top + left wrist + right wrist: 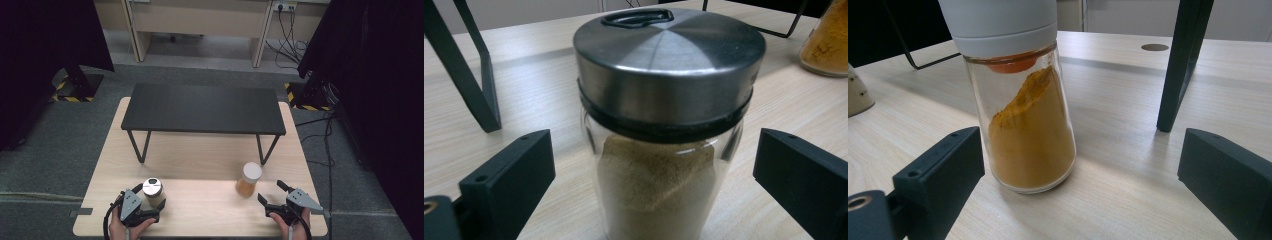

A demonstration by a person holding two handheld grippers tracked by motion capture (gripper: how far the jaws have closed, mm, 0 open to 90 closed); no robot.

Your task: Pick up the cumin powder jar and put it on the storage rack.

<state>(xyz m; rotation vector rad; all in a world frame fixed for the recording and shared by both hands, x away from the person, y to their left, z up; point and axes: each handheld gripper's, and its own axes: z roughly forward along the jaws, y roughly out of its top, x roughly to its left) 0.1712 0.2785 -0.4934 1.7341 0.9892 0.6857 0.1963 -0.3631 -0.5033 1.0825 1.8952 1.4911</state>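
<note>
A glass jar of brownish powder (153, 191) with a steel lid stands near the table's front left. My left gripper (149, 198) is open with a jaw on either side of it. In the left gripper view the jar (664, 125) rises close between the spread jaws of the left gripper (654, 150), with neither jaw touching it. A glass jar of orange powder (248, 180) with a white cap stands at the front right. My right gripper (270, 191) is open just behind and right of it. The orange jar (1030, 135) stands slightly ahead of the right gripper (1083, 147), nearer its left jaw.
A low black shelf (202, 107) on thin metal legs spans the back half of the light wooden table (200, 165). One shelf leg (1180, 65) stands right of the orange jar, another (469, 75) left of the steel-lidded jar. Desks and cables lie beyond.
</note>
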